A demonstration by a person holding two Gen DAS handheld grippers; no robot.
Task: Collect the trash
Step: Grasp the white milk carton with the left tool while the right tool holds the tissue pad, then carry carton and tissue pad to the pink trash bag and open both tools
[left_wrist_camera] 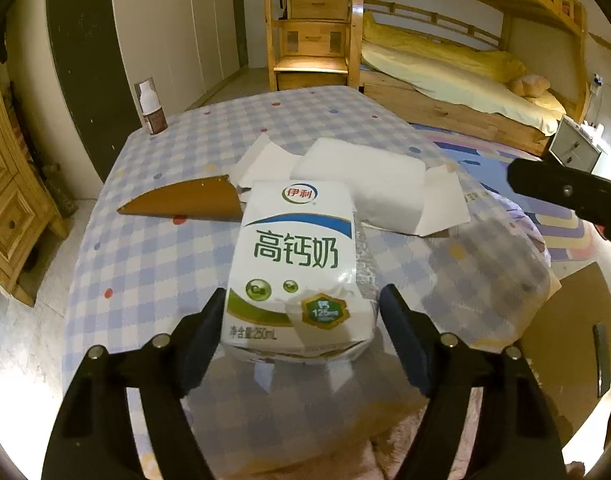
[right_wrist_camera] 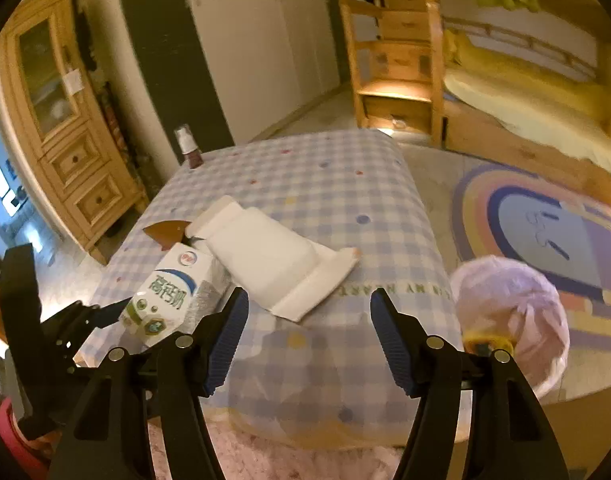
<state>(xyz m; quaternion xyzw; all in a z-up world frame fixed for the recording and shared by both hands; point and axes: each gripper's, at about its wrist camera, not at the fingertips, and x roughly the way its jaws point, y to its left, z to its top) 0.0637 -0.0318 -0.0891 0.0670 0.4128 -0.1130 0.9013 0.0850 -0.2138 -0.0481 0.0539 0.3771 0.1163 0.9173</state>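
Note:
A white and green milk carton [left_wrist_camera: 297,268] lies between the jaws of my left gripper [left_wrist_camera: 303,312], which close on its lower end; the right pad looks a touch apart from it. The carton also shows in the right wrist view [right_wrist_camera: 167,294] with the left gripper [right_wrist_camera: 105,316] behind it. A white torn paper package [left_wrist_camera: 365,184] and a brown cardboard scrap [left_wrist_camera: 189,204] lie beyond on the checked tablecloth [left_wrist_camera: 145,240]. My right gripper [right_wrist_camera: 309,332] is open and empty over the table's near edge; its finger shows in the left wrist view [left_wrist_camera: 565,196]. A translucent bag [left_wrist_camera: 489,280] lies beside it.
A small white-capped bottle [left_wrist_camera: 151,110] stands at the table's far left corner. A bin lined with a pale bag [right_wrist_camera: 513,316] stands on the floor right of the table. A wooden cabinet [right_wrist_camera: 65,132] is left, a bunk bed [left_wrist_camera: 445,64] behind, a coloured rug [right_wrist_camera: 545,232] right.

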